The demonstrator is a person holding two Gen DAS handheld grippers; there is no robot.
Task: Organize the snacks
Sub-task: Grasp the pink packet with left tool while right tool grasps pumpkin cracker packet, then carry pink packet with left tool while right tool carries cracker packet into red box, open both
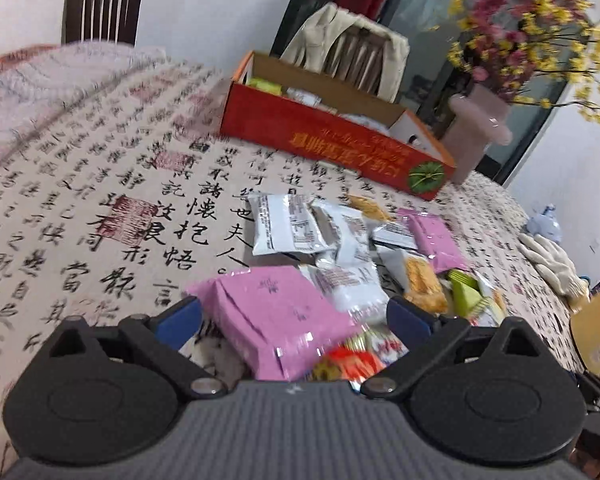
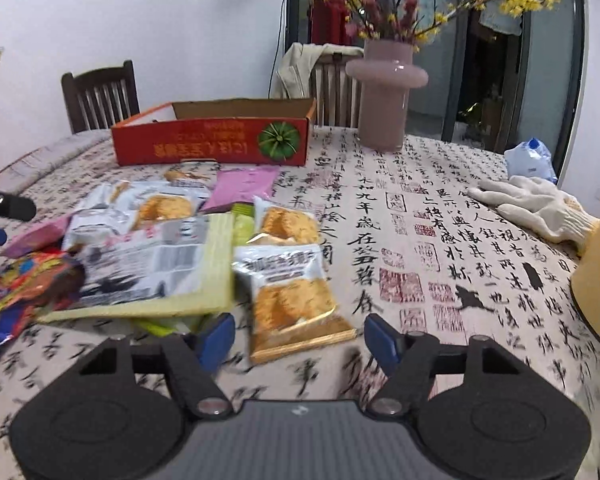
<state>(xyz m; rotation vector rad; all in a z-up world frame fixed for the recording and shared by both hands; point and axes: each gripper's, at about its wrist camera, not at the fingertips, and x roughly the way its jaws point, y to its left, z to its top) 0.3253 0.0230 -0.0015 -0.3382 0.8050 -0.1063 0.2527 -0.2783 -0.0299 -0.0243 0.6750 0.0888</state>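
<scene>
A pile of snack packets (image 2: pixel 188 240) lies on the calligraphy-print tablecloth (image 2: pixel 440 248), just in front of the red cardboard box (image 2: pixel 212 142). The left gripper (image 1: pixel 294 312) straddles a pink packet (image 1: pixel 272 316), jaws apart. The right gripper (image 2: pixel 300 338) hovers over a cracker packet (image 2: pixel 292 300), jaws apart, not pressing it.

Each gripper (image 1: pixel 294 312) (image 2: pixel 300 338) has blue fingertip pads, black linkage arms with silver screws, grey ribbed body.
</scene>
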